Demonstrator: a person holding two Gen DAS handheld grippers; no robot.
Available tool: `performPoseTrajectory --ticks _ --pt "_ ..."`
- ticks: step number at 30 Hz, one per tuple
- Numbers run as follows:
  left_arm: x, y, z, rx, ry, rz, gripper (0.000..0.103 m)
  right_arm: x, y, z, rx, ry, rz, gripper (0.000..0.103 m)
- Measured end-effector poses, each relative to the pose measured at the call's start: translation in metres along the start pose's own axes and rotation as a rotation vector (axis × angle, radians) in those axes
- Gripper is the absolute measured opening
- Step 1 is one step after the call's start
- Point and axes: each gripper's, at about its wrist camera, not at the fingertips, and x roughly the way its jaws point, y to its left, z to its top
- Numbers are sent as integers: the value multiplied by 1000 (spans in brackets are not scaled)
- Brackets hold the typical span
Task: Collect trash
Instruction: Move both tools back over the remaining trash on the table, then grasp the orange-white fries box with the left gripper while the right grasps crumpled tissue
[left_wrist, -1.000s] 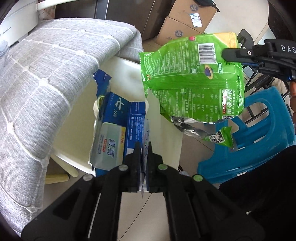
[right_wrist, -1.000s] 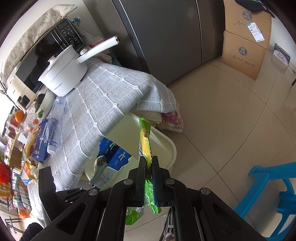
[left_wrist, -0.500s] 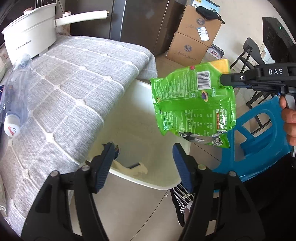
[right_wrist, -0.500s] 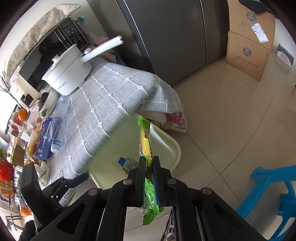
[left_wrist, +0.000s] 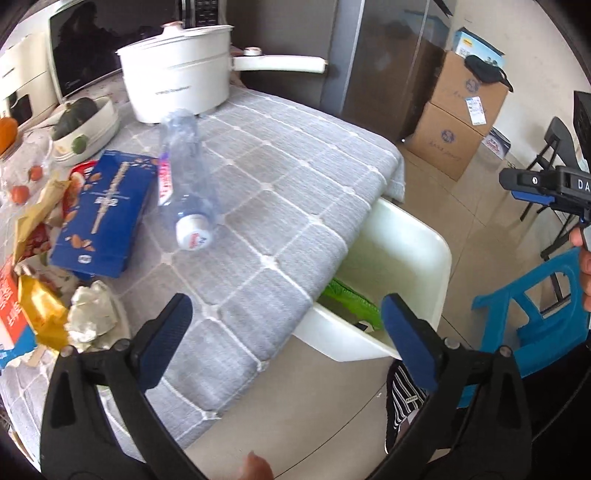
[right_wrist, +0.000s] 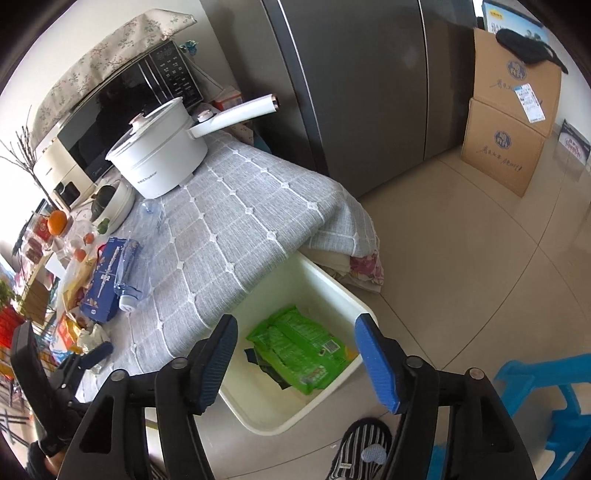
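Observation:
A cream plastic bin (right_wrist: 334, 282) stands on the floor, half under the table's edge. Inside it lies a green snack bag (right_wrist: 301, 349), also partly seen as the green bag (left_wrist: 351, 301) in the left wrist view. My right gripper (right_wrist: 297, 358) hangs over the bin, jaws opening, nothing between them. My left gripper (left_wrist: 284, 338) is over the table edge, jaws opening wide and empty. On the grey tablecloth (left_wrist: 280, 177) lie an empty clear bottle (left_wrist: 186, 188), a blue snack box (left_wrist: 107, 210), crumpled white paper (left_wrist: 90, 314) and gold wrappers (left_wrist: 40, 306).
A white pot with a long handle (left_wrist: 181, 85), a bowl (left_wrist: 88, 125) and a microwave (right_wrist: 118, 107) sit at the table's back. Cardboard boxes (right_wrist: 506, 122) stand by the grey fridge (right_wrist: 354, 74). A blue stool (left_wrist: 532, 317) and a slippered foot (right_wrist: 364, 454) are near the bin.
Both grippers opened. The blue carton dropped from the left one and the green bag from the right one into the bin. Both rose, and the left swung toward the table.

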Motion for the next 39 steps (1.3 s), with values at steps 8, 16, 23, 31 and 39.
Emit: performPoseTrajectory --ticks 8,16,23,31,39 --pt "-46 66 -10 -114 -68 119 102 9 60 5 -109 -25 13 82" --pt "-69 137 -31 -225 -77 191 102 32 124 2 -177 10 65 84" --pt "-91 192 -43 -339 -71 247 102 50 192 -7 -265 46 121 84" --pt "-90 265 -52 -438 26 299 102 82 260 -21 -333 108 172 84" --pt "-78 318 -76 -716 54 196 98 107 310 -36 -384 178 230 84"
